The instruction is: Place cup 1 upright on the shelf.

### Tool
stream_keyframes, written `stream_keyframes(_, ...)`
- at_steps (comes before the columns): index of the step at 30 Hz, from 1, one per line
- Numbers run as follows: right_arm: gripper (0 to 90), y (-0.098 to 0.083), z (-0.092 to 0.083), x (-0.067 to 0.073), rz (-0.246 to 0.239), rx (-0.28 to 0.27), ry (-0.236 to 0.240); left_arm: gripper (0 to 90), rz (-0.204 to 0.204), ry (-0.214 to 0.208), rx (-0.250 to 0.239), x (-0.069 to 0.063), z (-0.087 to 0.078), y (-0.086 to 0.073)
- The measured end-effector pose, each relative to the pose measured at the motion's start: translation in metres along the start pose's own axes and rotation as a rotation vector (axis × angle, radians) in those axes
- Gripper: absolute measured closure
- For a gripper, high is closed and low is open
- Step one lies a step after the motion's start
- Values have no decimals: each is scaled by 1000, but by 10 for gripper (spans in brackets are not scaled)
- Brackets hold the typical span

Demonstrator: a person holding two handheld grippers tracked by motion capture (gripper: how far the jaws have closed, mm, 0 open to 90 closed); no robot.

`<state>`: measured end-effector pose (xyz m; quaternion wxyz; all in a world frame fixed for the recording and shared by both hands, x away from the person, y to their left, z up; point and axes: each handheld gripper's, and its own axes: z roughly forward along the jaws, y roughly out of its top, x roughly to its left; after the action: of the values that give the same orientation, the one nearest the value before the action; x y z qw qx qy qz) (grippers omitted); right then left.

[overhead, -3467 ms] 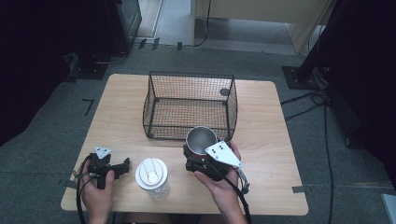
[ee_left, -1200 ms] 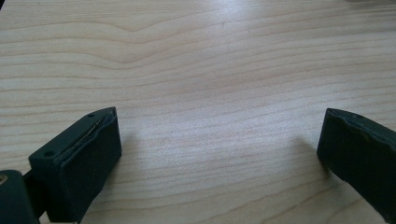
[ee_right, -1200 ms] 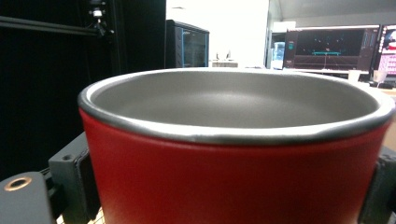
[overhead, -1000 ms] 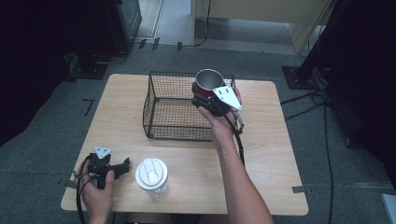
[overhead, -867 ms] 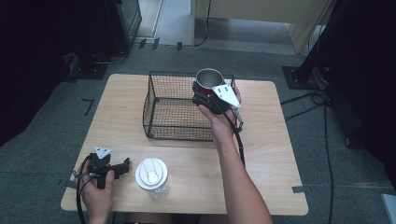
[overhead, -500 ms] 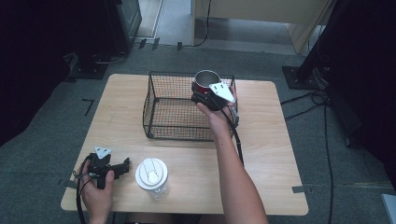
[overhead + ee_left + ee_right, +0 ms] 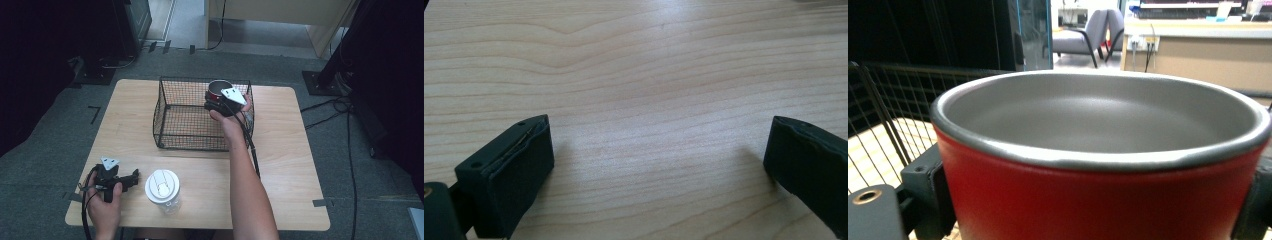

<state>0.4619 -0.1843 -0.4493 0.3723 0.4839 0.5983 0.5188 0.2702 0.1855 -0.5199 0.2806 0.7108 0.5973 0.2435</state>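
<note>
Inside basket [image 7: 185, 125], hand-held gripper [image 7: 218, 98] gripping red cup [image 7: 1098, 200]

I note the wire basket [image 7: 185, 120] standing on the table [image 7: 295, 165] toward its far edge, about midway across. My right gripper [image 7: 218, 103] holds the cup [image 7: 218, 88] upright inside the basket, at its far right corner. The lidded tumbler [image 7: 162, 188] stands near the table's near edge, left of centre. My left gripper [image 7: 131, 178] rests just left of the tumbler, by the near left corner.

Red cup [image 7: 1098, 200], grey inside; black wire basket [image 7: 172, 120]; white lid [image 7: 162, 186].
</note>
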Motion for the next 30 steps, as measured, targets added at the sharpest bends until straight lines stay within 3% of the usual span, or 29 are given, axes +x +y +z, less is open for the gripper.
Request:
stream_keyframes(12,77,-8,7,-3,17,118,4,4,0,0,0,0,0,0)
stream_keyframes(17,77,-10,9,-4,0,162,0,5,0,0,0,0,0,0)
stream_keyframes(18,76,-11,10,-4,-19,189,-20,4,0,0,0,0,0,0)
stream_keyframes(24,76,-11,11,-5,-33,200,-59,5,0,0,0,0,0,0)
stream_keyframes(27,75,-11,12,-7,-7,208,-101,4,0,0,0,0,0,0)
stream_keyframes(30,74,-11,11,-7,1,213,-103,4,-1,0,0,0,0,0)
